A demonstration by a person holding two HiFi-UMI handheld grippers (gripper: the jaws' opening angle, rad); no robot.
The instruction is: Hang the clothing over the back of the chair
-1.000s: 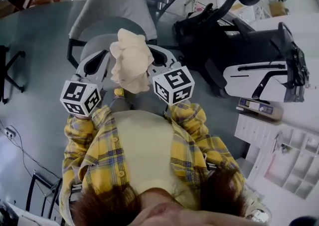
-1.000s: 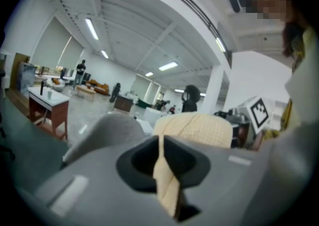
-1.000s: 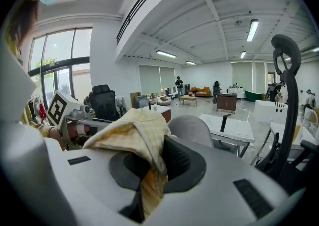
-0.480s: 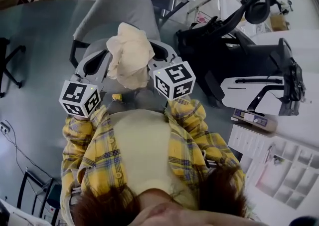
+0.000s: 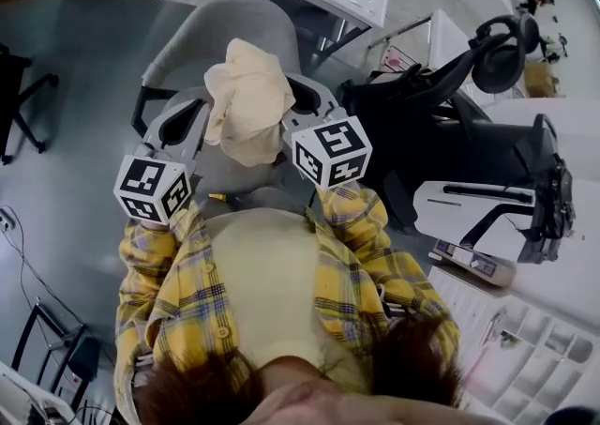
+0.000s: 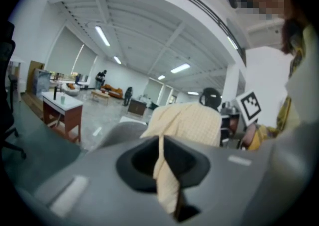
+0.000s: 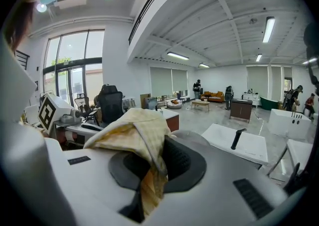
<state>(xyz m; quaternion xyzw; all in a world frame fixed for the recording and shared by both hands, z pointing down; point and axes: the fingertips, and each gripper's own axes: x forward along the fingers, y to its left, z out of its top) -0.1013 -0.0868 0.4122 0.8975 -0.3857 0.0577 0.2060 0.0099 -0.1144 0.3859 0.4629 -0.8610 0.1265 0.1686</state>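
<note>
Both grippers are clamped on the clothing: in the left gripper view the left gripper (image 6: 162, 167) has its jaws drawn together on a narrow fold of the pale yellow clothing (image 6: 187, 122), and in the right gripper view the right gripper (image 7: 148, 185) pinches another fold of the same garment (image 7: 134, 130), with the fabric heaped up over the jaw tips. From the head view the left gripper (image 5: 208, 99) and the right gripper (image 5: 287, 90) sit close together at chest height in front of the person, and the clothing (image 5: 246, 99) hangs between them as a crumpled bunch, not spread out. The grey chair (image 5: 225, 29) stands directly ahead, and the bundle shows in front of it in this view; whether any cloth touches the chair cannot be told, though both gripper views show the garment held up with the chair's grey curve beyond it. So the pick-up looks done and the garment appears to be at the chair, but the hanging itself is not yet done: nothing is draped over the chair. What seems left is to bring the bundle over the top edge of the back, let it fall on both sides, and release both grips. A black office chair (image 5: 422, 104) stands just to the right, close enough to mind.
</note>
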